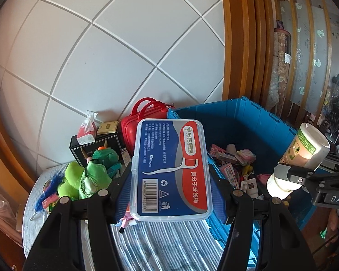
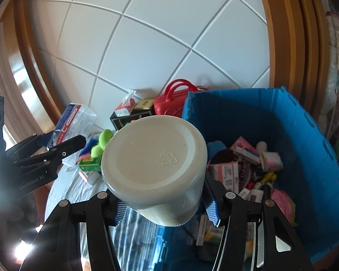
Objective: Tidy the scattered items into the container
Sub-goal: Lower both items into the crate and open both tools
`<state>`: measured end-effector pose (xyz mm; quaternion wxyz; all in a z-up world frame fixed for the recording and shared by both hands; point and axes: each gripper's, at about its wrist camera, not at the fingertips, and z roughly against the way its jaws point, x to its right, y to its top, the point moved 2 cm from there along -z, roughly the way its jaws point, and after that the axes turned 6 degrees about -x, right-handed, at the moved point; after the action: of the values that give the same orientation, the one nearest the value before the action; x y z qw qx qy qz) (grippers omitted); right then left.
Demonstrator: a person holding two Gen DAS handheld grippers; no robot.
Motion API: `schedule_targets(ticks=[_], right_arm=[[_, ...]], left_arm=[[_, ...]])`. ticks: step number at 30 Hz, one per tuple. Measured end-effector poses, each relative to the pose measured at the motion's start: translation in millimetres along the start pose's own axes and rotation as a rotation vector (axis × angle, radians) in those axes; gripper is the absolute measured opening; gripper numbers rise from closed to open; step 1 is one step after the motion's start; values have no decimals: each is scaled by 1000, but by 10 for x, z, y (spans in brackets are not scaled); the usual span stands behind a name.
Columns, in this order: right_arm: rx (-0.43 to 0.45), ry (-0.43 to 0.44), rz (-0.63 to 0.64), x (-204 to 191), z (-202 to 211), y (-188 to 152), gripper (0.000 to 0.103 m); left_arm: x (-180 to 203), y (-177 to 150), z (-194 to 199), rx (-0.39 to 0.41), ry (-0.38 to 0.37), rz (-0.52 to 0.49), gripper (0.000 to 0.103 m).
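Note:
My left gripper is shut on a clear floss-pick box with a blue and red label, held above the table's striped cloth at the near left corner of the blue crate. My right gripper is shut on a white plastic bottle, its base facing the camera, over the crate's near left edge. From the left wrist view the same bottle hangs over the crate's right side. In the right wrist view the floss box sits in the left gripper at the far left.
The crate holds several small boxes and packets. On the table left of it lie green plush toys, a black box, a red handbag, a tissue pack and a green box. A tiled white wall stands behind.

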<state>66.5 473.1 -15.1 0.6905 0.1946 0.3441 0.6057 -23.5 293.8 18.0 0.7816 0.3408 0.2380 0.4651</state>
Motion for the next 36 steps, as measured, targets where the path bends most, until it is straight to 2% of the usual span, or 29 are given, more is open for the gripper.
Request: schedule_targets(ticks=[18, 36], right_arm=[[25, -83, -122, 809, 228, -58, 55], [16, -150, -179, 1232, 188, 19, 55]], left_arm=[[928, 433, -464, -5, -119, -141, 60], [1295, 610, -816, -28, -181, -186, 60]])
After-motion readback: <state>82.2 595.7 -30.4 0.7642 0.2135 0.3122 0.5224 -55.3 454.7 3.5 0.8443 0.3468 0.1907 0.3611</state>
